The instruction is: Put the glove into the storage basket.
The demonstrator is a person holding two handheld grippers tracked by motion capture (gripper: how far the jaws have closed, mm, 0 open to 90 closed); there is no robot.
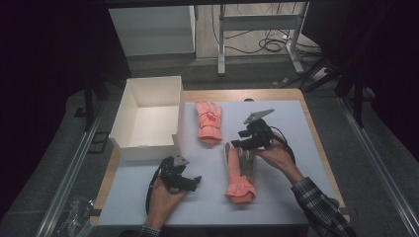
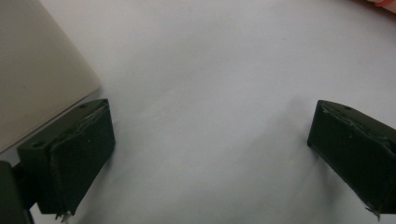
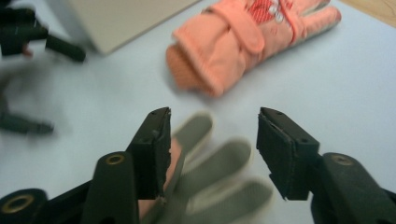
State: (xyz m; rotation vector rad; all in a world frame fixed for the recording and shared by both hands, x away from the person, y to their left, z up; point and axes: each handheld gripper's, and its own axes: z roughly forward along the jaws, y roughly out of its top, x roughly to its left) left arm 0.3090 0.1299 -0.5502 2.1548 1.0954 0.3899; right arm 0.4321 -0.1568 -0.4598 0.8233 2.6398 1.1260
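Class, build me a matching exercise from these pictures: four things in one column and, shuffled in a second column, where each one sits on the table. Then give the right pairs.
Things:
1. white box
2. far glove
3. near glove
4. left gripper

Places:
A. fingers between the right gripper's open jaws
B. back left of the table
C. open over bare mat, in front of the box
D. palm down just right of the box

Pairs: 1-B, 2-D, 3-A, 4-C

Two orange gloves lie flat mid-table: one glove (image 1: 209,122) back-up beside the open white box (image 1: 148,116), another glove (image 1: 238,172) palm-up nearer the front edge.
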